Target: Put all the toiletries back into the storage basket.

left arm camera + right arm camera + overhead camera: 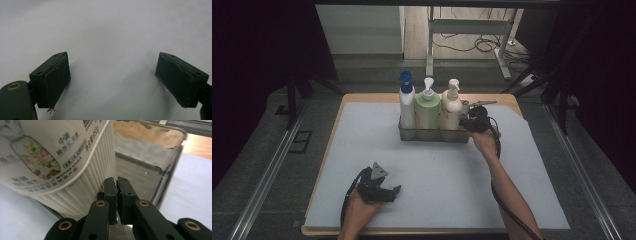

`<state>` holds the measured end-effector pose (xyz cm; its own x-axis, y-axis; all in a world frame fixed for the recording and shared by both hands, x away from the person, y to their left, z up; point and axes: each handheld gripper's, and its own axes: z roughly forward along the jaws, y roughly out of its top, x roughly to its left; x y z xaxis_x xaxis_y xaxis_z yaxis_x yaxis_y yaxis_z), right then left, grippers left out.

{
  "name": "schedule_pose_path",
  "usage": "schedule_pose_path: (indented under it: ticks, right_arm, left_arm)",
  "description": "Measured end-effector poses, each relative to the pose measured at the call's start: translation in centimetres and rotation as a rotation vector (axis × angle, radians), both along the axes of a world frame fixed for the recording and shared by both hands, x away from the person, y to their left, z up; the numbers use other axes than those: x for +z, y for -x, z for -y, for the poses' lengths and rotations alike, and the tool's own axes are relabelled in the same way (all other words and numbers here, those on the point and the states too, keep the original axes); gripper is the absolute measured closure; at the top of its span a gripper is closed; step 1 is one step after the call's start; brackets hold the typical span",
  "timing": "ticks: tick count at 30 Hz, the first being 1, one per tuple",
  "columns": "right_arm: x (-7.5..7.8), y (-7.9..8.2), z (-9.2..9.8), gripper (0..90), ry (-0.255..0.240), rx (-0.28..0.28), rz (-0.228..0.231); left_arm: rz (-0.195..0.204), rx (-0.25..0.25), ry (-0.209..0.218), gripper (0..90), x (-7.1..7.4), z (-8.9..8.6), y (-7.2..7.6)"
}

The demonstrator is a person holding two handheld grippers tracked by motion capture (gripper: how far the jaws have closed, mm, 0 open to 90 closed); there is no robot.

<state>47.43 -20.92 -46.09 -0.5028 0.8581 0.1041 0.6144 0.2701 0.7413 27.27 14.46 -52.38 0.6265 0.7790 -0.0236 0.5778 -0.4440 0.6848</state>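
Three pump bottles in the high view, upright in a row inside a wire basket (432,135) at twelve o'clock on the worktop (437,175): blue-capped white bottle (406,102) at the left, green bottle (427,107) in the middle, cream bottle (451,106) at the right, each touching its neighbour. Right tool (468,122) at the basket's three o'clock end, just beside the cream bottle, hand behind it toward five o'clock. Left tool (393,192) low at seven o'clock of the worktop, well apart from the basket, resting on the pale cover.

From the left gripper view: left tool (112,82) gaping wide, one pad at eight o'clock and one at four o'clock, pale cover between.

From the right gripper view: right tool (116,188) closed, pads pressed together with no gap, clamped on the basket's thin wall (140,173). Ribbed side of the cream bottle (75,187) at ten o'clock, right against the left pad; printed label above.
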Motion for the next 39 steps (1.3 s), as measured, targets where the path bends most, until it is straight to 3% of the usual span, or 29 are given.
schedule_pose_path:
  ticks: [15, 32, 39]
  right_arm:
    - [0.0, 0.6, -1.3, 86.4, 0.0, 0.04, 0.002]
    - [0.2, 1.1, -1.7, 89.4, 0.01, 0.045, 0.0]
    - [0.2, 1.2, -1.6, 86.0, 0.018, 0.032, 0.001]
  left_arm:
    - [0.0, -0.001, -0.001, 12.3, 0.0, 0.0, 0.0]
    - [-0.001, -0.001, 0.0, 12.3, 0.0, 0.0, 0.0]
    - [-0.001, -0.001, 0.0, 12.3, 0.0, 0.0, 0.0]
